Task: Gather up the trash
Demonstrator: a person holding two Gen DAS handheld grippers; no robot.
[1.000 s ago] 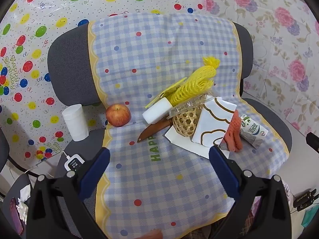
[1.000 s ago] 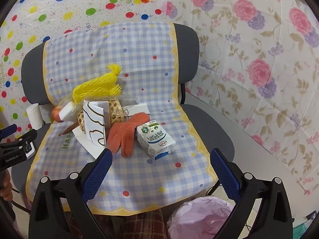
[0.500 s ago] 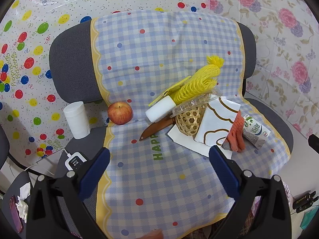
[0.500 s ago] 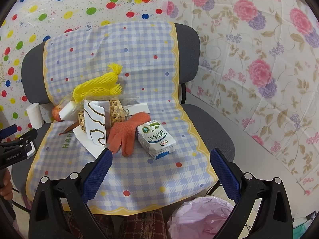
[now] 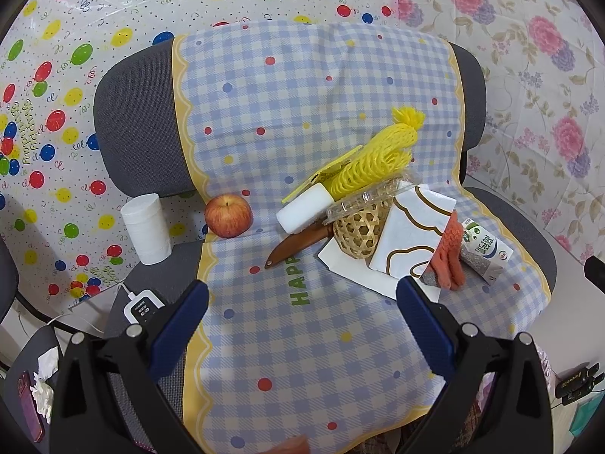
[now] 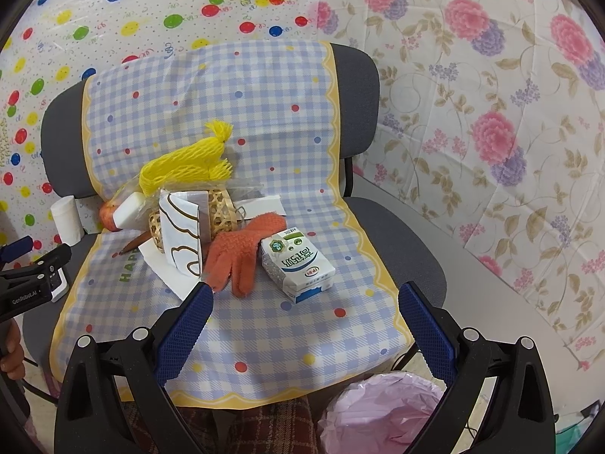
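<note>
Nothing collected yet: left gripper (image 5: 302, 306) and right gripper (image 6: 306, 308) both spread wide, empty, short of milk carton (image 6: 297, 266) on chair seat (image 6: 401, 242), pink trash bag (image 6: 378, 412) below seat's front edge.

My grey chair (image 6: 393, 238) wears a checked cloth (image 5: 302, 121); balloon sheeting (image 5: 56, 75) far left, floral sheeting (image 6: 491, 113) right.

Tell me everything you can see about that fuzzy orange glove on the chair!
The fuzzy orange knitted glove lies flat on the blue checked cloth covering the chair seat, fingers pointing toward the front edge. It looks soft and woolly. Its cuff end reaches back toward the woven basket. It lies between the white folded paper bag and the small milk carton, close against both.
</note>
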